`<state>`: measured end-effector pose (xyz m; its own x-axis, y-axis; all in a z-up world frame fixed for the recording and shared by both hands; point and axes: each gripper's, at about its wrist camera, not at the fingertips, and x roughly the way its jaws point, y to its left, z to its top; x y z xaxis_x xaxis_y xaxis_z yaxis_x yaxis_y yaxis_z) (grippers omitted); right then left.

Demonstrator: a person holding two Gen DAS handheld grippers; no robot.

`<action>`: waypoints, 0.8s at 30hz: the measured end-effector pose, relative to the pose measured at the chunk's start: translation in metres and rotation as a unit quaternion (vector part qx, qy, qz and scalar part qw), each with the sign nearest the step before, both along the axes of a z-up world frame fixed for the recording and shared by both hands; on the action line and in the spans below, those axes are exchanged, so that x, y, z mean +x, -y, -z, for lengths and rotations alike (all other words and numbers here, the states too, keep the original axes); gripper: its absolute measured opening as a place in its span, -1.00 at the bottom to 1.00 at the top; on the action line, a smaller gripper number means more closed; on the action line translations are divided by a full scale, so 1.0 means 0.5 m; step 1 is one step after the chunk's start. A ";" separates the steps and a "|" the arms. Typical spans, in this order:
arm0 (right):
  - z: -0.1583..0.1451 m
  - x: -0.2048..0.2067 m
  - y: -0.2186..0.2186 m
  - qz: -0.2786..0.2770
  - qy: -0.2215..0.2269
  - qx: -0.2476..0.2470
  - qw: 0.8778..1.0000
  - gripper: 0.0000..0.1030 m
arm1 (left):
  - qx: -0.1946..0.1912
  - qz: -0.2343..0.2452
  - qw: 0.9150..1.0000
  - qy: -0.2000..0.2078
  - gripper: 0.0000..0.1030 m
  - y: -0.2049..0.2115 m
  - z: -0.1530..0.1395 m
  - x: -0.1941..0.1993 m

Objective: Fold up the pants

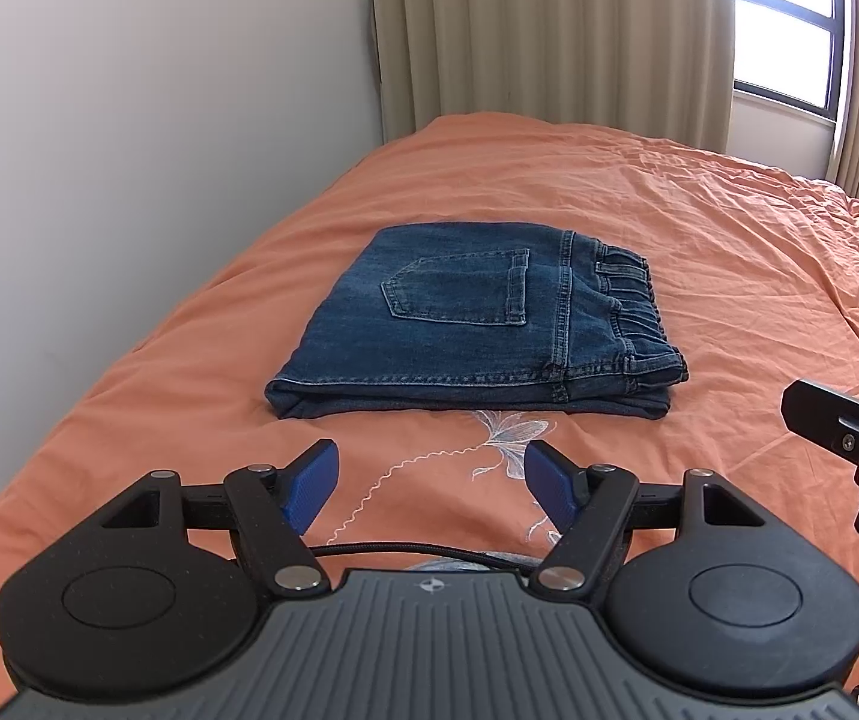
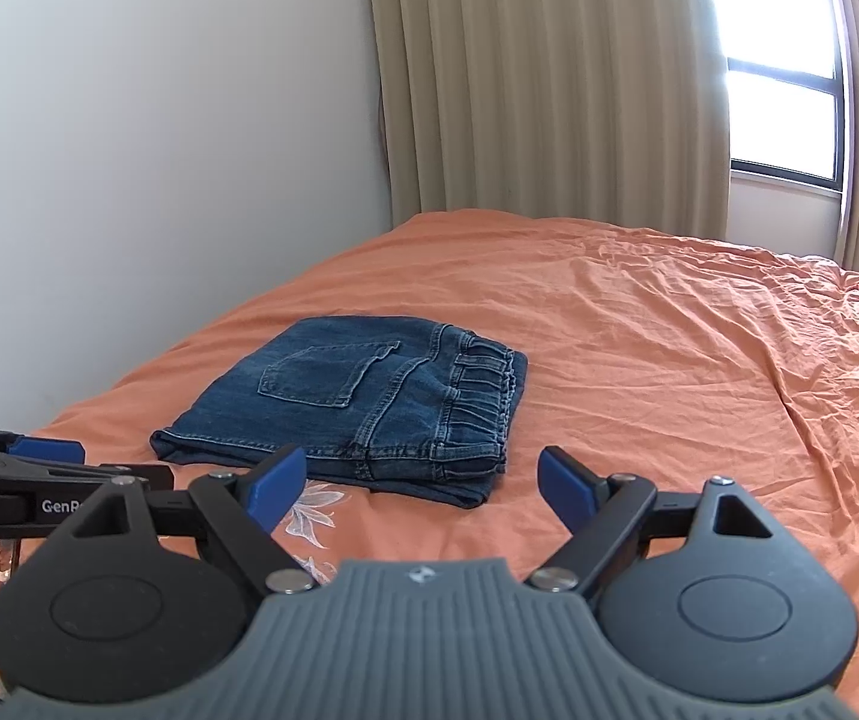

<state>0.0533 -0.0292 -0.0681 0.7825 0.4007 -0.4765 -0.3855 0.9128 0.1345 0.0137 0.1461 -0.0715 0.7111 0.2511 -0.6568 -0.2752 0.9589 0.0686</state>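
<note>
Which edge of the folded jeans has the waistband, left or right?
The right edge: the jeans show the gathered elastic waistband with belt loops there, stacked in layers. The left edge is a plain smooth fold, and the back pocket lies between them.

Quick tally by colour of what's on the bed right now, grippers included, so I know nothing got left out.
Blue denim: 1, the folded jeans
Orange: 1, the bedspread under them
Black with blue pads: 2, the left gripper and right gripper, both open and clear of the jeans
Total: 4
</note>
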 end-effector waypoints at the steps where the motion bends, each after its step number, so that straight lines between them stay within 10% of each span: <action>1: 0.000 0.000 -0.001 0.000 0.000 0.000 1.000 0.57 | 0.001 0.000 1.000 0.000 0.60 -0.001 0.000 0.000; 24: 0.013 0.005 -0.002 0.010 -0.020 -0.007 1.000 0.57 | 0.012 0.011 1.000 -0.001 0.60 0.000 -0.001 0.004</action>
